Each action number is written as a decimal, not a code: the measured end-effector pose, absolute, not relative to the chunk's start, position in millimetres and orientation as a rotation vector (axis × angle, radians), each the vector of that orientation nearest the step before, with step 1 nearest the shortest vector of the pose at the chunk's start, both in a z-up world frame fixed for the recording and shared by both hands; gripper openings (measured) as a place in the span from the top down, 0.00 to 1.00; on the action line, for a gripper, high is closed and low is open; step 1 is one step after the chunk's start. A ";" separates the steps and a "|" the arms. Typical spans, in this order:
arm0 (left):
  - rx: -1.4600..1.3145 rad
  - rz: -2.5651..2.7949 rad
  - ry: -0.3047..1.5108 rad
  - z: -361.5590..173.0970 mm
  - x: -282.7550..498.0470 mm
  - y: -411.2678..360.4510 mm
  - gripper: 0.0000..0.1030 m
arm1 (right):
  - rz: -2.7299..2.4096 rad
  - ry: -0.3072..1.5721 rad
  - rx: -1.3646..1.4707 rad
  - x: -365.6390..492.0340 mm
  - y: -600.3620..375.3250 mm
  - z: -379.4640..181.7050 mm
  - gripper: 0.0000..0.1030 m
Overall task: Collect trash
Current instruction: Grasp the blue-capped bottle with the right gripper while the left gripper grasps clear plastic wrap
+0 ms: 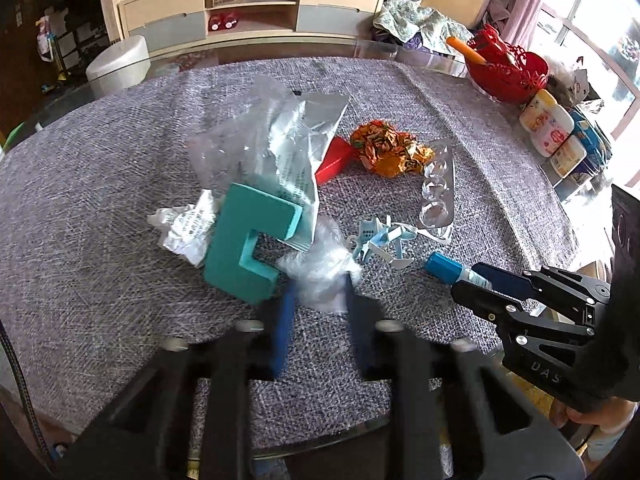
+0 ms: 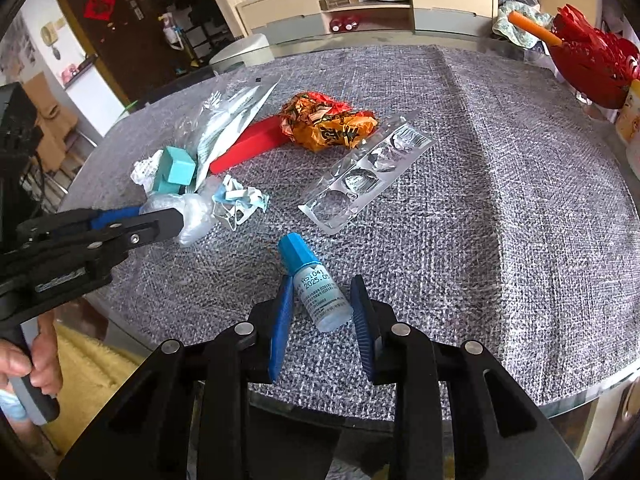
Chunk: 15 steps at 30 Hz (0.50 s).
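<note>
Grey cloth covered the table, and the trash lay in a loose heap in the middle, easy to reach from the near edge. On the left, the left gripper had pinched its fingers onto a crumpled clear plastic bag, soft and see-through. To the right, the right gripper held a small bottle with a blue cap between narrow fingers, probably to lift it away.

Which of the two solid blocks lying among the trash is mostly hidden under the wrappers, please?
The red block: the silver pouch and orange wrapper cover its ends, whereas the teal block lies mostly exposed.
</note>
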State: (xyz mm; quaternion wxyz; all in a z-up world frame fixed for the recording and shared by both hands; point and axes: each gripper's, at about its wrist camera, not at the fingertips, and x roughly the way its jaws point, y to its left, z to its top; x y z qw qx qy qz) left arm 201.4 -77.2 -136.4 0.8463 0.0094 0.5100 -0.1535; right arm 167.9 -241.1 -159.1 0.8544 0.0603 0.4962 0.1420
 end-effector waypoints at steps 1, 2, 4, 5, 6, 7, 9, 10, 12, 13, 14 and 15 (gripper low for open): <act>0.023 -0.326 1.071 -135.4 200.4 -77.7 0.86 | 0.299 1.042 0.129 166.3 -244.1 -158.1 0.70; 0.025 -0.328 1.065 -133.6 198.7 -77.8 0.87 | 0.299 1.039 0.132 164.7 -244.6 -157.0 0.70; 0.022 -0.329 1.050 -128.1 194.0 -76.8 0.88 | 0.299 1.034 0.133 161.7 -246.4 -153.8 0.70; 0.022 -0.327 1.046 -125.9 191.3 -75.6 0.88 | 0.300 1.030 0.130 159.0 -245.4 -151.5 0.70; 0.021 -0.325 1.041 -123.0 187.7 -74.0 0.88 | 0.301 1.027 0.127 156.8 -245.2 -149.9 0.70; 0.018 -0.324 1.037 -120.2 183.5 -71.9 0.88 | 0.300 1.023 0.122 152.5 -243.2 -147.4 0.70; 0.015 -0.324 1.030 -115.2 172.3 -67.5 0.88 | 0.297 1.020 0.116 146.8 -239.6 -144.5 0.70; 0.014 -0.323 1.027 -113.3 166.3 -65.5 0.88 | 0.295 1.019 0.116 142.5 -237.5 -143.1 0.70; 0.010 -0.315 1.020 -110.0 153.7 -59.8 0.88 | 0.297 1.014 0.116 135.2 -233.7 -140.2 0.70; 0.006 -0.311 1.017 -108.6 147.1 -56.7 0.88 | 0.299 1.009 0.111 128.0 -231.5 -137.7 0.70; 0.001 -0.309 1.015 -107.4 140.5 -53.8 0.88 | 0.302 1.006 0.106 123.0 -229.5 -135.8 0.70; -0.006 -0.309 1.014 -106.2 132.9 -51.6 0.88 | 0.305 1.003 0.101 116.1 -228.5 -134.1 0.70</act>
